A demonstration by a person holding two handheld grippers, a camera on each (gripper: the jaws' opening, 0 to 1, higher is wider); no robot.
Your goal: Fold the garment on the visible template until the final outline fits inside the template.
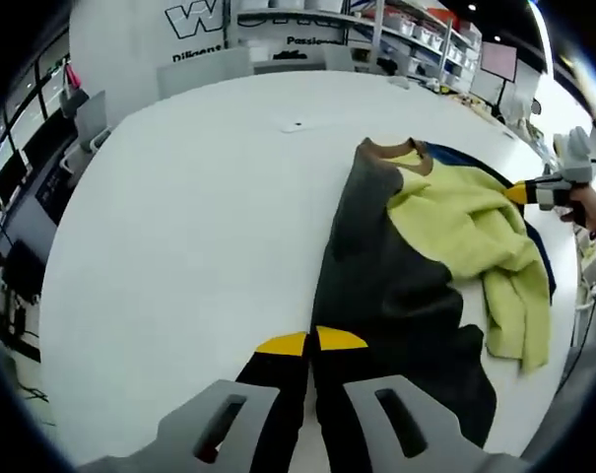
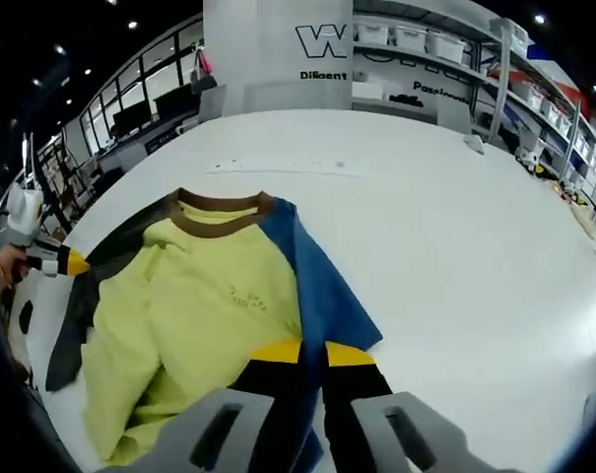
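Note:
The garment (image 1: pixel 396 286) lies crumpled on the white table (image 1: pixel 199 217), with a dark grey panel, a yellow-green body and a brown collar (image 1: pixel 391 150). My left gripper (image 1: pixel 310 342) is shut on the grey panel's near edge. In the right gripper view the garment (image 2: pixel 199 315) shows its yellow-green front, its brown collar (image 2: pixel 219 219) and a blue side (image 2: pixel 317 286). My right gripper (image 2: pixel 312 352) is shut on that blue side. The right gripper (image 1: pixel 534 192) comes in at the garment's far edge in the left gripper view. The left gripper (image 2: pixel 61 261) sits at the grey edge in the right gripper view.
Bare white table (image 2: pixel 455 227) spreads wide beyond the collar. Chairs (image 1: pixel 204 69) stand along its far edge, and shelves with boxes (image 2: pixel 445 49) line the back wall. A person's hand (image 1: pixel 588 207) holds the right gripper near the table's edge.

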